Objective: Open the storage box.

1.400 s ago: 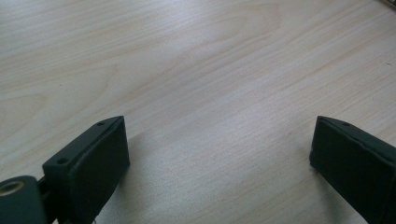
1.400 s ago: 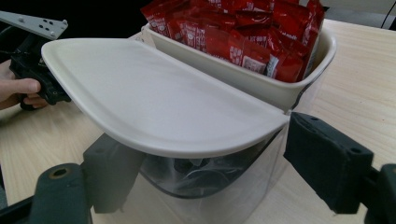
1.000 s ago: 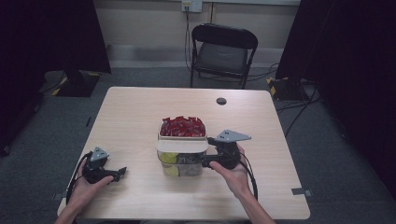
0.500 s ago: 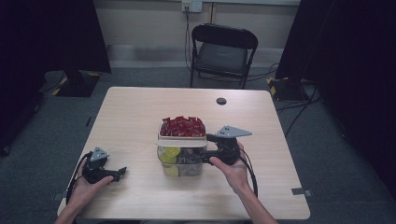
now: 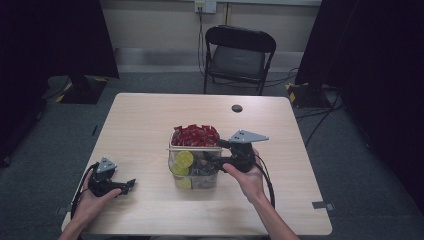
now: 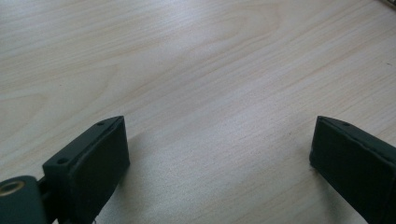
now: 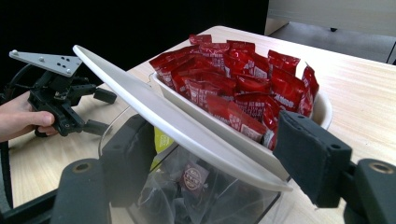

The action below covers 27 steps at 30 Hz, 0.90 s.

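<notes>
A clear container (image 5: 196, 180) in the middle of the table holds yellow-green packets (image 5: 184, 159) and dark packets (image 7: 191, 179). Behind it, touching, a white tray (image 7: 322, 109) is heaped with red packets (image 5: 195, 136). A white lid (image 7: 154, 109) lies tilted over the container's top. My right gripper (image 7: 219, 158) reaches in from the right, and its jaws have just been closing with the lid's edge between them; the pads stand apart from it. My left gripper (image 5: 127, 185) rests open on bare table at the front left, with nothing between its jaws (image 6: 219, 154).
A small black round thing (image 5: 237, 108) lies near the table's far edge. A black folding chair (image 5: 237, 55) stands beyond the table. Dark curtains hang on both sides. Bare tabletop (image 5: 145, 125) lies left of the containers.
My right gripper has edged slightly toward the container. The left hand and its gripper have stayed put.
</notes>
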Tool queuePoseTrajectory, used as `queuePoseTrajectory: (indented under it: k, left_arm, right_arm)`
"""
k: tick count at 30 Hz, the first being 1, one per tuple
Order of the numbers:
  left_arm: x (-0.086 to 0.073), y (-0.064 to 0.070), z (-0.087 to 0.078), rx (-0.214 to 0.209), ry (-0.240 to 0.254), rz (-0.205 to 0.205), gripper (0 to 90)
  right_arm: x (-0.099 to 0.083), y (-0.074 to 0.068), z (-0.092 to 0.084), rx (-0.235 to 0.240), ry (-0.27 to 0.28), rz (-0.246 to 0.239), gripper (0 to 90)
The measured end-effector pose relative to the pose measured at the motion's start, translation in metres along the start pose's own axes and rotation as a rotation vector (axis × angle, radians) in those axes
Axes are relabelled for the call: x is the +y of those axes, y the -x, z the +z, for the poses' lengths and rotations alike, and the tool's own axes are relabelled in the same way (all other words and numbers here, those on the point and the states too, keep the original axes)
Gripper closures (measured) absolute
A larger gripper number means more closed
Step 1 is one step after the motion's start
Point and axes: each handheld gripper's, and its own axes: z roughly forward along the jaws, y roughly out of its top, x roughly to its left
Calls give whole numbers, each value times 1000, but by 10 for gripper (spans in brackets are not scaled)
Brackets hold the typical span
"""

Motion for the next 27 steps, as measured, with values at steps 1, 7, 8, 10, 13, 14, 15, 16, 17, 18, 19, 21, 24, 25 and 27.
queuePoseTrajectory:
  k: [1, 7, 8, 10, 13, 14, 15, 16, 17, 18, 19, 21, 24, 25, 27]
  left_arm:
    - [0, 0, 0, -1, 1, 0, 42]
    - [0, 0, 0, -3, 2, -5, 42]
    - [0, 0, 0, -3, 2, -5, 42]
    - [0, 0, 0, -3, 2, -5, 42]
    - [0, 0, 0, -3, 2, -5, 42]
    - [0, 0, 0, -3, 2, -5, 42]
    - [0, 1, 0, -2, 3, -7, 42]
    - [0, 1, 0, -2, 3, -6, 43]
    - [0, 1, 0, -2, 3, -6, 43]
    - [0, 1, 0, -1, 4, -6, 43]
    - [0, 0, 0, -2, 2, -6, 43]
    - [0, 1, 0, -2, 4, -6, 43]
    - [0, 1, 0, -1, 3, -6, 43]
    - [0, 1, 0, -1, 3, -6, 43]
    - [0, 1, 0, -1, 3, -6, 43]
  right_arm:
    - [0, 0, 0, 0, 3, 3, 288]
    - [5, 8, -1, -15, 5, 10, 301]
    - [5, 9, -1, -15, 8, 9, 306]
    - [6, 10, -2, -20, 7, 9, 307]
    - [6, 14, -1, -23, 10, 15, 328]
    - [6, 14, -1, -23, 10, 15, 328]
    - [7, 15, -1, -20, 12, 16, 341]
    - [7, 16, 0, -20, 16, 9, 374]
    - [7, 16, 0, -20, 16, 9, 374]
    - [7, 18, 0, -19, 23, 11, 403]
    - [8, 19, 1, -18, 24, 13, 407]
    - [8, 19, 1, -19, 24, 17, 410]
    - [10, 21, 3, -23, 27, 20, 420]
    - [10, 22, 3, -23, 26, 20, 419]
    - [11, 25, 4, -33, 29, 30, 420]
